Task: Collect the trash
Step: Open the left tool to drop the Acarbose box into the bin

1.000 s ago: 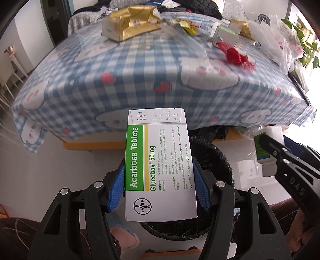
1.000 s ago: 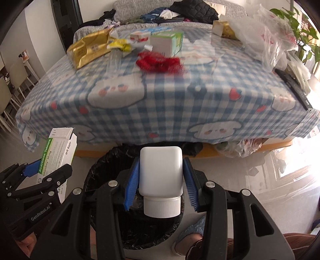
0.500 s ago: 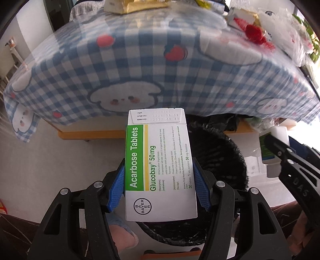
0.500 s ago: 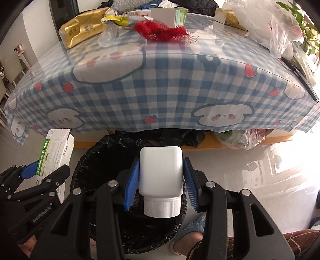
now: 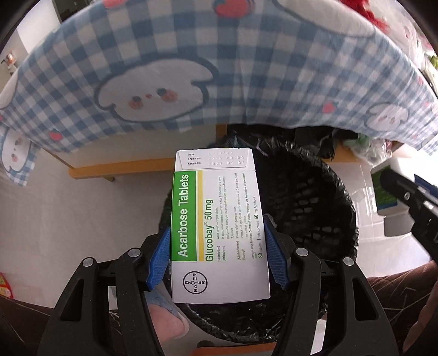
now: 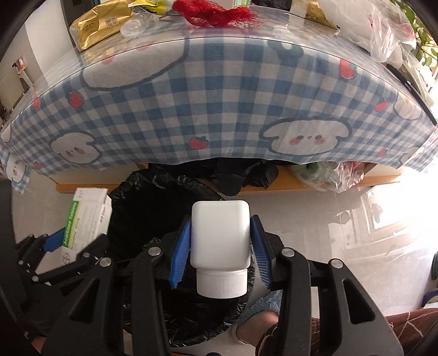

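Blue-checked tablecloth (image 6: 219, 109) overhangs a black-lined trash bin (image 5: 314, 197). Left gripper (image 5: 217, 254) pinches an Acarbose tablet box (image 5: 216, 224) above the bin; right gripper (image 6: 220, 246) pinches a white pill bottle (image 6: 220, 238), cap toward the camera, over the bin.

The white and green medicine box (image 5: 219, 227) carried "Acarbose Tablets" in white on its green band, "Glucobay® 50 mg" in green beside it, the round BAYER cross logo on the white end, and fine print that included "[Description]", "[Indications]", "[Administration]", "[Storage]" and "30 tablets, 1 tab. contains 50 mg Acarbose". On its end flap stood embossed dates that read 2025 09 09 and 2027 09 08, next to small printed characters too fine to make out. The gold bag (image 6: 95, 23) on the table bore print too small to read.
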Motion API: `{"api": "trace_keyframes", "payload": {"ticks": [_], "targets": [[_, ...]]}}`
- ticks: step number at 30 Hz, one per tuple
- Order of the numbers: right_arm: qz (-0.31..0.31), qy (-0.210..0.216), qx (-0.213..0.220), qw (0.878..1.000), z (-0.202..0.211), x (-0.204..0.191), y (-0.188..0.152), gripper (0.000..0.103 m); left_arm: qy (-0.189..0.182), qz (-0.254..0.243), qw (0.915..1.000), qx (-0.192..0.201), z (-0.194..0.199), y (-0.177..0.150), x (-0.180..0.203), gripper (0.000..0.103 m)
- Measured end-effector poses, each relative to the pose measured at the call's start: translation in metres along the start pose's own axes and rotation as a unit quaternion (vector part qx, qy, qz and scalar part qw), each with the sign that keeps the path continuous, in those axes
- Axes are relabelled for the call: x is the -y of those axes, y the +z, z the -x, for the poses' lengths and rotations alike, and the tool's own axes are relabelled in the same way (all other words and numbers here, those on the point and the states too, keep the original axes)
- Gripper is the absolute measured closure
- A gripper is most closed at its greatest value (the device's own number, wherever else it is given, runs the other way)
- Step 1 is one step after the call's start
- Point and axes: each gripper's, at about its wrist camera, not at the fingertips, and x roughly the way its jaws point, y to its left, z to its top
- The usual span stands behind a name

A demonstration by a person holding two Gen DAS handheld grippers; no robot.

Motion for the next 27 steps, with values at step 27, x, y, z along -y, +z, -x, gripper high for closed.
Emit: {"api": "trace_keyframes", "payload": {"ticks": [27], "targets": [[-0.004, -0.008, -0.008, 1.0, -0.007, 0.008, -0.003, 0.062, -0.011, -0.02, 0.9996, 0.018, -0.001, -0.013, 0.015, 0.008]]}}
